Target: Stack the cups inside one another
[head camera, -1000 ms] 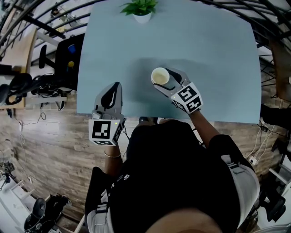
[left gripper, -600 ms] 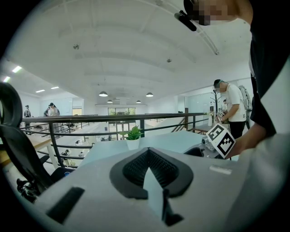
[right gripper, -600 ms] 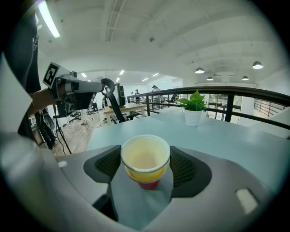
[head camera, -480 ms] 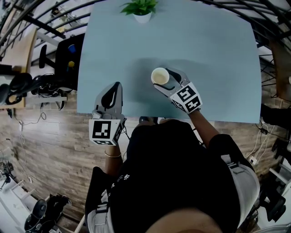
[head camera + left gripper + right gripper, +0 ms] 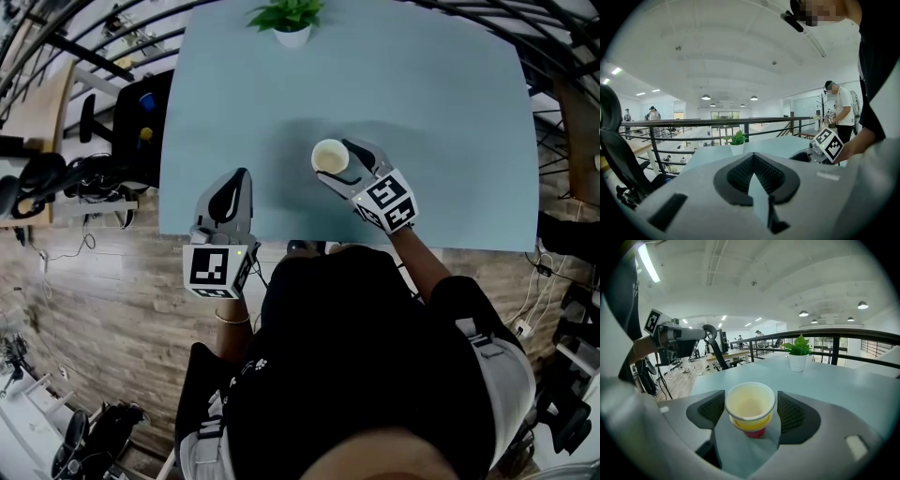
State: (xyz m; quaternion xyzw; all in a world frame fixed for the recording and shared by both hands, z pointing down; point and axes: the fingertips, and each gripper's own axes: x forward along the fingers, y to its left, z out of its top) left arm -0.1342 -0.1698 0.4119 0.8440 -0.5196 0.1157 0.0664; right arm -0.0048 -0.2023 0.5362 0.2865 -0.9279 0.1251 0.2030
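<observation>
A paper cup stack stands on the light blue table. Its inside is cream, with a yellow cup nested over a red one below. My right gripper is open, one jaw on each side of the stack. The rim sits close to the left pad, and a thin strip of table shows before the right pad. My left gripper is shut and holds nothing, hovering at the table's front edge, left of the cup. Its tips meet.
A small potted plant stands at the table's far edge. A black chair and cables sit left of the table, over a wooden floor. A railing runs beyond the table, with a person standing at the right.
</observation>
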